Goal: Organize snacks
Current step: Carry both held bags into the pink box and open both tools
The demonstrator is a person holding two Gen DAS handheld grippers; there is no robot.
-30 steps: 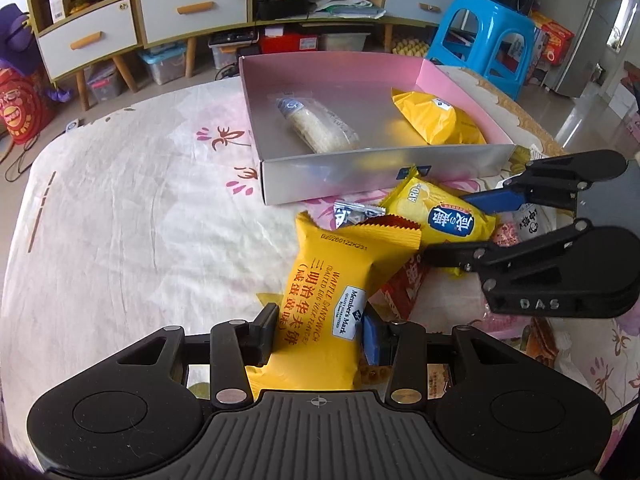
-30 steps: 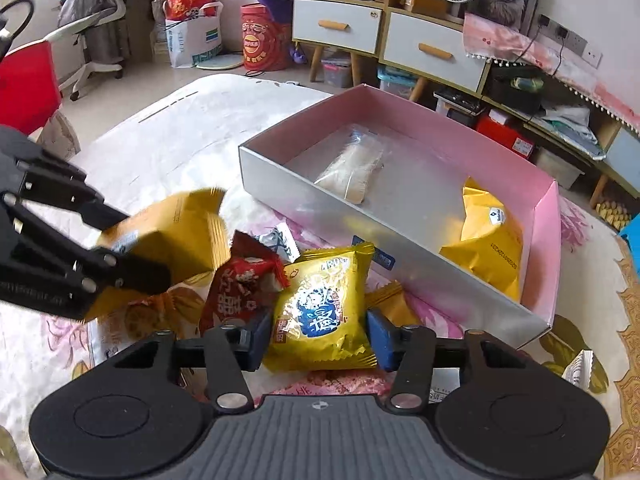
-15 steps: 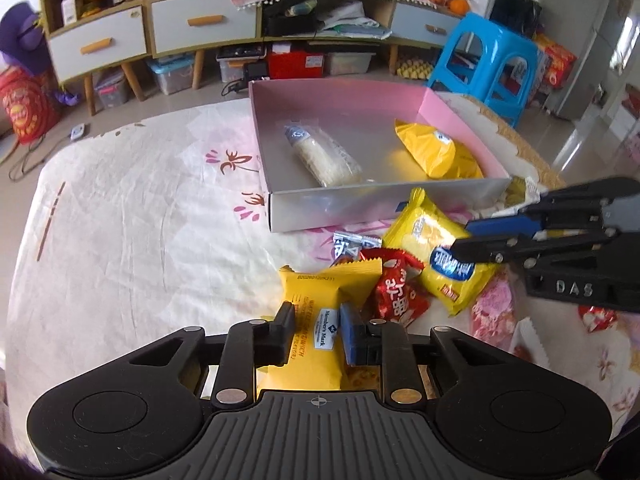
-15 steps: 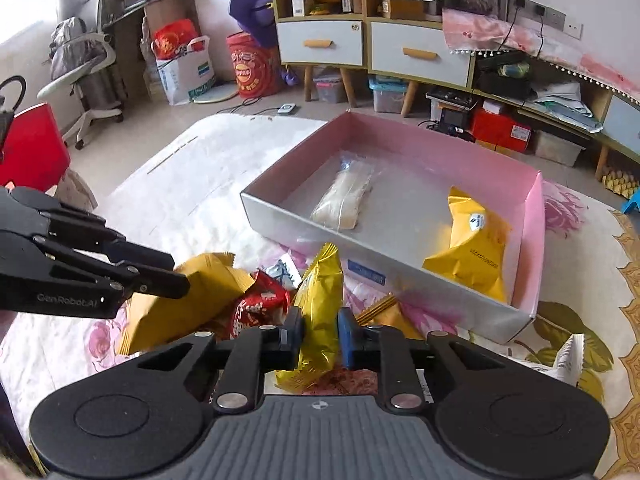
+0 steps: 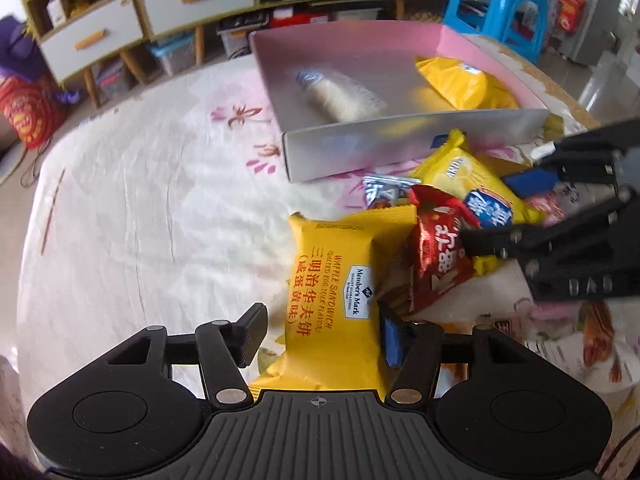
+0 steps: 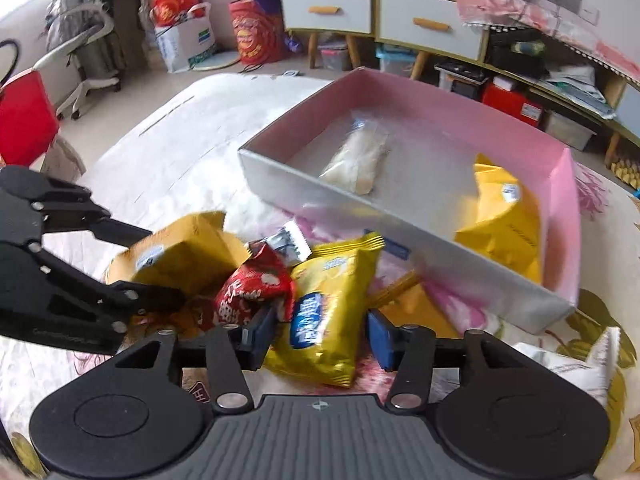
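Note:
My left gripper [image 5: 322, 336] straddles a yellow waffle-sandwich packet [image 5: 332, 280] that lies on the cloth. Its jaws are opening, and a gap shows at the left pad. My right gripper [image 6: 320, 338] straddles a gold packet with a blue label [image 6: 324, 312]; its jaws are opening too, with space at the right pad. A red packet [image 5: 436, 256] lies between the two. Behind the pile stands the silver box with a pink inside [image 5: 400, 144], holding a pale wrapped roll [image 5: 340, 94] and a yellow packet [image 5: 464, 80].
A small silver-blue packet [image 5: 384, 192] lies by the box wall. More wrappers cover the floral cloth at the right, among them a white one [image 6: 580, 364]. Beyond the table are a blue stool [image 5: 500, 4], a drawer cabinet [image 6: 432, 24] and a red chair [image 6: 24, 120].
Half a second ago both grippers pinched their packets narrowly. Both jaws have since widened, and the two packets lie flat on the pile. The left view has dropped closer to the table.

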